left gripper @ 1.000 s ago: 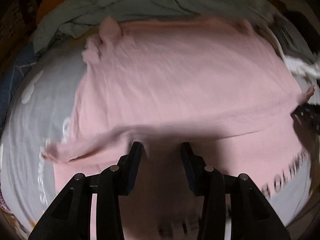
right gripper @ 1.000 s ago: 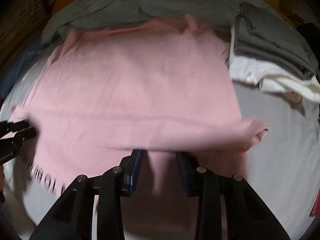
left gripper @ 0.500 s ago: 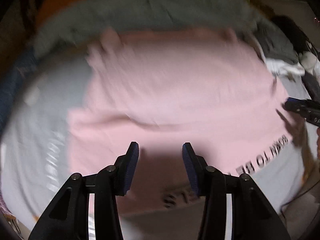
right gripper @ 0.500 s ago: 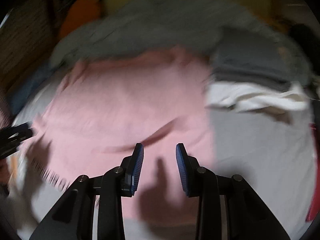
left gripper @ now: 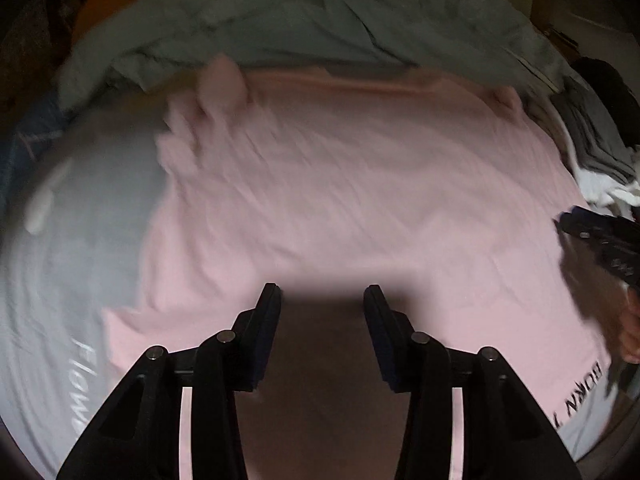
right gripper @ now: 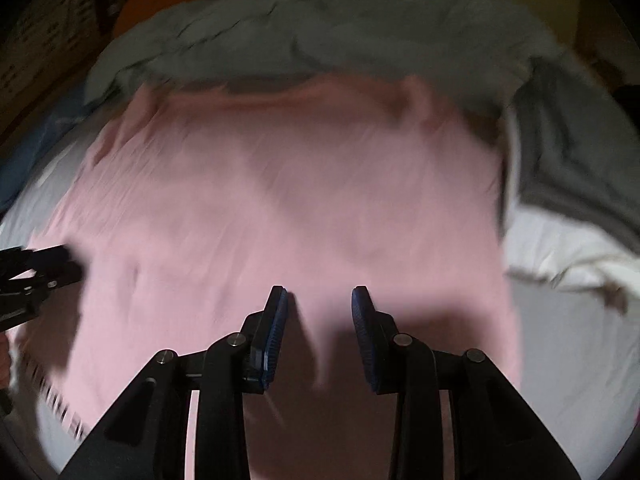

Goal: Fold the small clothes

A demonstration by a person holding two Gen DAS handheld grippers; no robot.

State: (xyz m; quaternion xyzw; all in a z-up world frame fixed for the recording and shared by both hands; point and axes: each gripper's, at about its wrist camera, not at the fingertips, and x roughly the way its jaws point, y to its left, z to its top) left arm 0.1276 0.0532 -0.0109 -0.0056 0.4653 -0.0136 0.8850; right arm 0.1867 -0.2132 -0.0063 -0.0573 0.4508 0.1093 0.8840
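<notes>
A pink shirt (left gripper: 340,200) lies spread flat on the grey bed sheet (left gripper: 72,272); it also fills the right wrist view (right gripper: 280,208). Its near part is doubled over toward the far side. My left gripper (left gripper: 322,300) is open and empty above the shirt's near edge. My right gripper (right gripper: 320,300) is open and empty above the shirt's near right part. Each gripper shows at the side of the other's view: the right gripper (left gripper: 600,236) and the left gripper (right gripper: 36,276). Both views are blurred by motion.
A crumpled grey blanket (left gripper: 300,28) lies along the far side. A stack of folded grey clothes (right gripper: 572,168) and white clothes (right gripper: 568,256) sits to the right of the shirt. Black lettering (left gripper: 580,396) shows at the near right.
Both grippers let go of the shirt's near edge, which they had carried toward the far side; it now lies flat. Both grippers pulled back and then came lower over it.
</notes>
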